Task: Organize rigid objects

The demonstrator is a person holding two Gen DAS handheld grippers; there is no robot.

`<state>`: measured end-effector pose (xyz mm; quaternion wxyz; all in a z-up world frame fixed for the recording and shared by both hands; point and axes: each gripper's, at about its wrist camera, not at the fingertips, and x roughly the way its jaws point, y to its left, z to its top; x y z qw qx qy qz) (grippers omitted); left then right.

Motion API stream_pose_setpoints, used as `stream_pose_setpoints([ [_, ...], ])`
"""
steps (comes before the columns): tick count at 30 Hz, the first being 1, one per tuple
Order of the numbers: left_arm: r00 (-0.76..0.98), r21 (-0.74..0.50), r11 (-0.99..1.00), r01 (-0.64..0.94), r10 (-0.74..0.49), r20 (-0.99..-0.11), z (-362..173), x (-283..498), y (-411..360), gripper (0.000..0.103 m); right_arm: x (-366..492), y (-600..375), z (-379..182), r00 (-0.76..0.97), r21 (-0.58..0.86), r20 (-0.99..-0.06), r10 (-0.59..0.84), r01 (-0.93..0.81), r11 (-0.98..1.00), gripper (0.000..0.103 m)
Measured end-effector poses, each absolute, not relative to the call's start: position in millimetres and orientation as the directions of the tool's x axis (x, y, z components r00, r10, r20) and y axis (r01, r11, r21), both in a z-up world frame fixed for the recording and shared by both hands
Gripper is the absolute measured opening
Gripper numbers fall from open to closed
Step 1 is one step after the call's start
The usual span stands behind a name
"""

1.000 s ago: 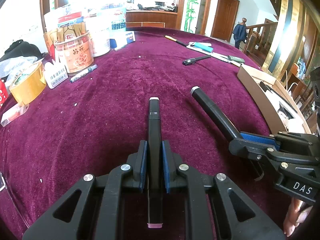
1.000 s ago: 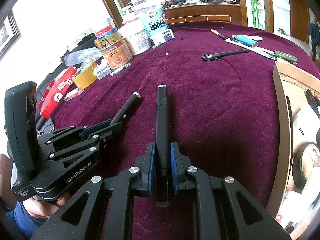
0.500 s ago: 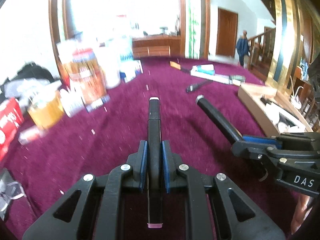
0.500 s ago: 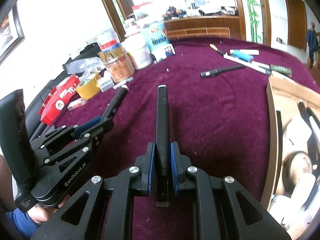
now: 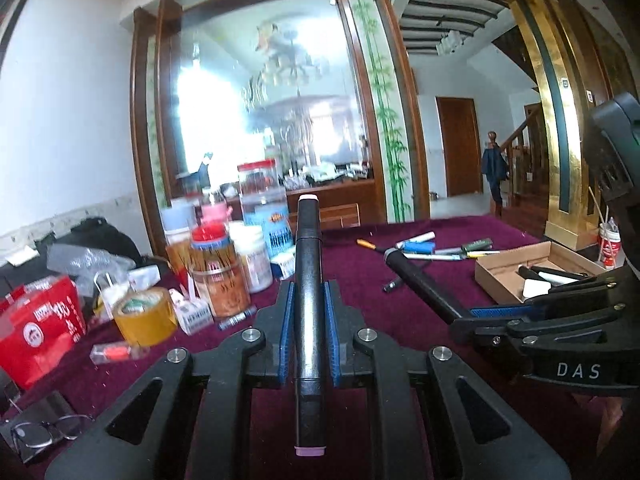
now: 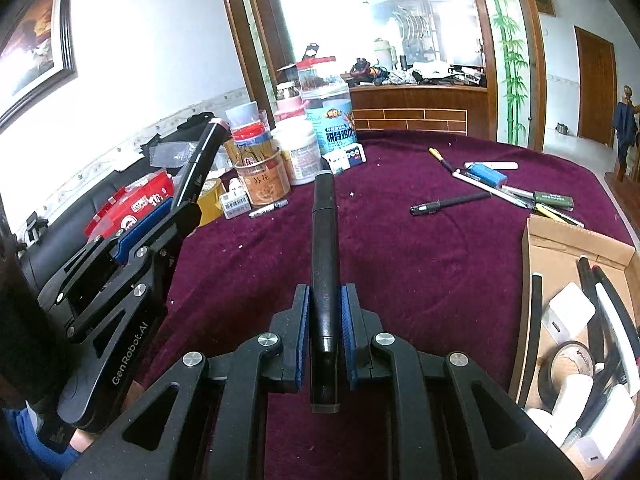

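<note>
Both claws, left [image 5: 308,332] and right [image 6: 325,330], have lifted their markers higher.

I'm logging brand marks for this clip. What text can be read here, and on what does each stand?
"DAS": on the right gripper body, seen from the left wrist.
"GenRobot.AI": on the left gripper body, seen from the right wrist.
Chinese characters on the orange tin and blue can: visible, not surely readable.
Print on the red box, barcode box and green pen: too small or blurred.
</note>
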<state>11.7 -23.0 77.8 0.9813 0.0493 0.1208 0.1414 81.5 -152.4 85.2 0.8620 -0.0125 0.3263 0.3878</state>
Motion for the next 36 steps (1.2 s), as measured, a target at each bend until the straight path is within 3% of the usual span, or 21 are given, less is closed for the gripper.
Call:
stream_pose_setpoints([
  [13, 0.940, 0.134, 0.941, -0.311, 0.325, -0.101, 83.7, -5.4, -24.9, 0.012, 69.6, -153.0, 97.1, 0.512, 0.208, -0.508, 0.693, -0.708, 0.675, 0.013],
  [36, 0.926, 0.127, 0.918, -0.375, 0.379, -0.002, 85.1, -18.8, -26.8, 0.013, 43.1, -154.1, 117.6, 0.626, 0.078, -0.384, 0.678, -0.710, 0.700, 0.013],
])
